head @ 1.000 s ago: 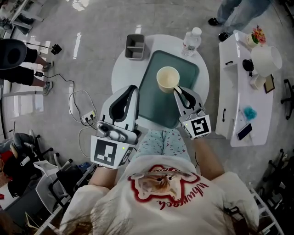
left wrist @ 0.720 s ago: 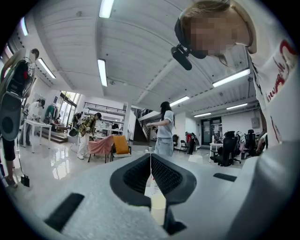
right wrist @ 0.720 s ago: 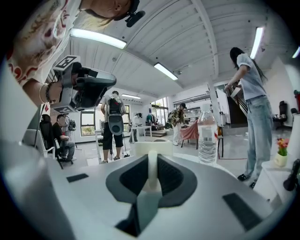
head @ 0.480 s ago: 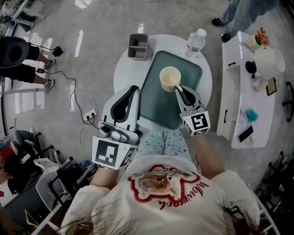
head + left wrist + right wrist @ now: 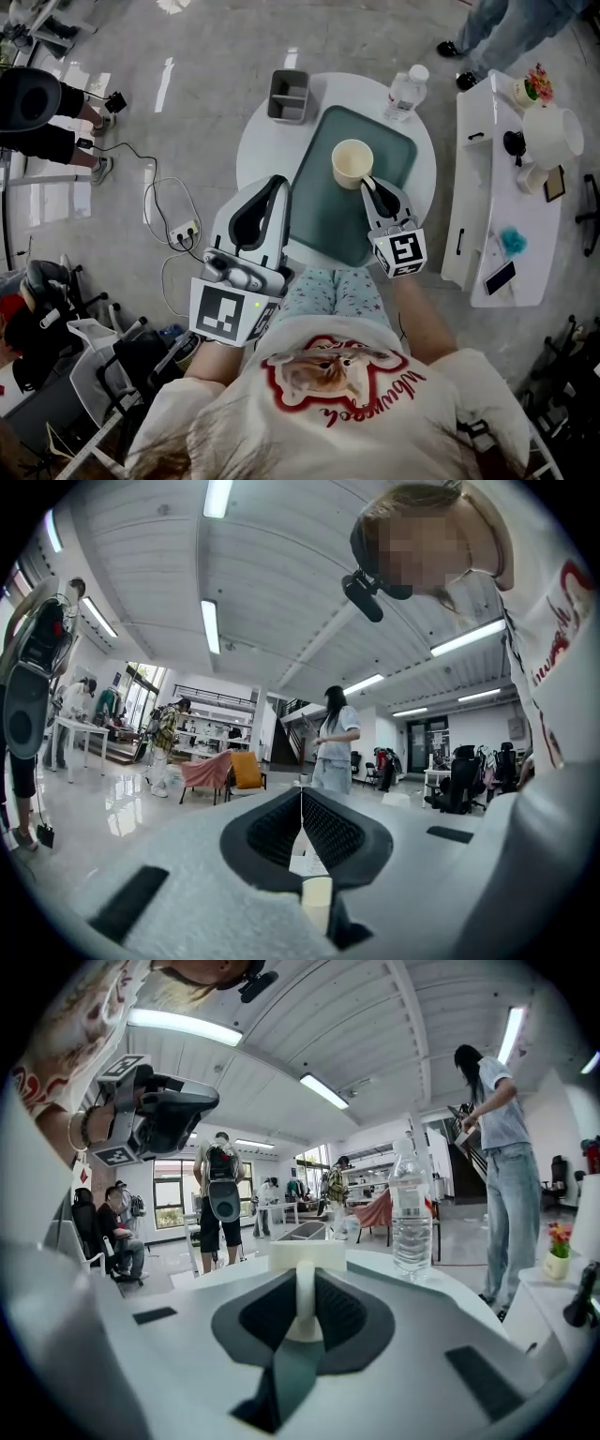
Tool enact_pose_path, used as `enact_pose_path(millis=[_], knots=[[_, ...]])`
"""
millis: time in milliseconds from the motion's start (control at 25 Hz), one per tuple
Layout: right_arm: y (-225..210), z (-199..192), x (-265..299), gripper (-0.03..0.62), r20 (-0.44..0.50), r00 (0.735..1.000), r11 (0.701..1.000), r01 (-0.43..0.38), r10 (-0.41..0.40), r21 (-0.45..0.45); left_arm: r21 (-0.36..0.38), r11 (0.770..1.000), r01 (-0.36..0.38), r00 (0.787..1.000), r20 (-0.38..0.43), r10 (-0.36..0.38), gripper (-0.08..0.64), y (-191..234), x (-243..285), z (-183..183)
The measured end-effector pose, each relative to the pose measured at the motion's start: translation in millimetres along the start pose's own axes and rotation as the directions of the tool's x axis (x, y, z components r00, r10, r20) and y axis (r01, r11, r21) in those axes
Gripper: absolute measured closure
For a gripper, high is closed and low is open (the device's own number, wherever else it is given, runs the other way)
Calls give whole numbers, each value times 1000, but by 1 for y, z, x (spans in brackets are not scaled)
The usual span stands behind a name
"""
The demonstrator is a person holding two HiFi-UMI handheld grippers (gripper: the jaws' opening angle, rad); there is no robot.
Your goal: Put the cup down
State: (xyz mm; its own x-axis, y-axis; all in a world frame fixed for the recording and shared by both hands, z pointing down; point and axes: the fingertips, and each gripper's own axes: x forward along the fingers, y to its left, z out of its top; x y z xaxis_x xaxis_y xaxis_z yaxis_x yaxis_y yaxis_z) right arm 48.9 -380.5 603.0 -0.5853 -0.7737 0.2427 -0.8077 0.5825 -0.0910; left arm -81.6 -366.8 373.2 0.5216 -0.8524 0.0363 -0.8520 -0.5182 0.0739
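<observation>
One cup (image 5: 352, 163) still in R gripper (image 5: 368, 185), same tray (image 5: 319, 220) spot

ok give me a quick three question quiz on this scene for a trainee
1. True or false: the left tool grips the cup.
2. Which part of the cup does the right tool clamp? A) rim B) handle C) base
3. Fill in: the cup is over the green ____.

Key: 1 false, its jaws are shut on nothing; 2 B; 3 tray.
</observation>
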Motion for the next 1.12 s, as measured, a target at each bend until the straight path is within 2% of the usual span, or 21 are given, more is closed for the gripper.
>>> enact_pose_path(millis=[520, 920, 1120], knots=[[4, -15, -4, 534, -47, 999, 1000, 8, -9, -11, -7, 1000, 2, 1000, 0, -2, 543, -1, 4, -1], [12, -28, 0, 534, -152, 988, 999, 27, -31, -27, -15, 1000, 7, 1000, 15, -7, 543, 0, 3, 5], [9, -30, 3, 534, -169, 984, 998, 52, -55, -21, -20, 1000, 15, 1000, 26, -14, 543, -3, 3, 8]])
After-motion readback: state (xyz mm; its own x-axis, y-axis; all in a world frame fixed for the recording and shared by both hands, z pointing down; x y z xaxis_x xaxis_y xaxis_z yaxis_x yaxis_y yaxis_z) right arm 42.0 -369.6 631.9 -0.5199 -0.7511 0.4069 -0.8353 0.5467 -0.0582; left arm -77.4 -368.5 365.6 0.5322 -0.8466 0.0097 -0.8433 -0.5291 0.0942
